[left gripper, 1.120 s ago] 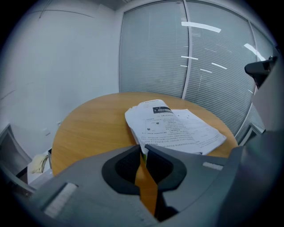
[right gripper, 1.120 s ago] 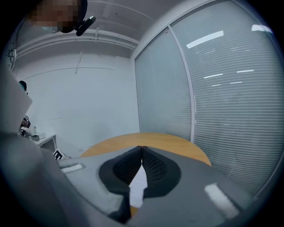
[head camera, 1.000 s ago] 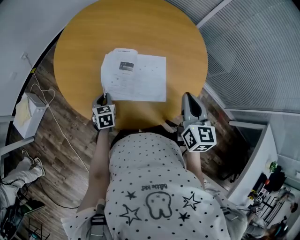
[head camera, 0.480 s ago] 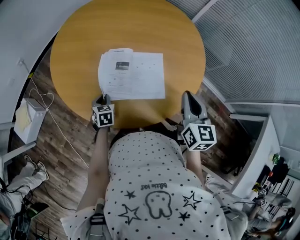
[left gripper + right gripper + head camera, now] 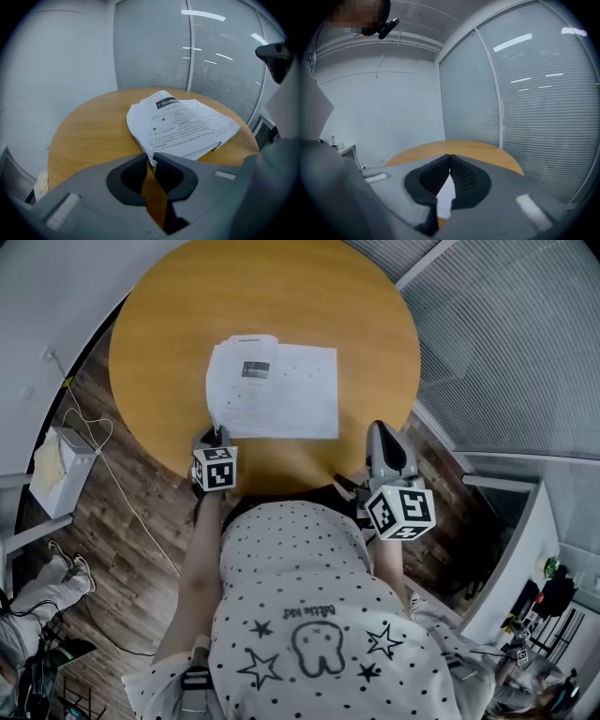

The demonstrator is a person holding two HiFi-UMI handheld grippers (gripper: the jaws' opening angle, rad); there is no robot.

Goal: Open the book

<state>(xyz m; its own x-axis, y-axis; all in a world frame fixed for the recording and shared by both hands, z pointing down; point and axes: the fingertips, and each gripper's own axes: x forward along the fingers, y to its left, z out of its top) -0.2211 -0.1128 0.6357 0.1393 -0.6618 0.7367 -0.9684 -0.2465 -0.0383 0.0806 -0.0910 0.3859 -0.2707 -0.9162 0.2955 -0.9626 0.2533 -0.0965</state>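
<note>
The book (image 5: 272, 390) is a thin, floppy stack of white printed pages, lying flat on the round wooden table (image 5: 169, 324), on its near side. My left gripper (image 5: 150, 156) has grey jaws that have just been opening to a thin slit, with the book's corner right at their tips. My right gripper (image 5: 449, 157), at the table's near edge, has its bumpy dark jaws pressed together, empty.

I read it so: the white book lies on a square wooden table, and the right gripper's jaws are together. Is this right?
The table is round, not square, as the head view shows. The white book does lie on it, and the right gripper has its jaws together.
</note>
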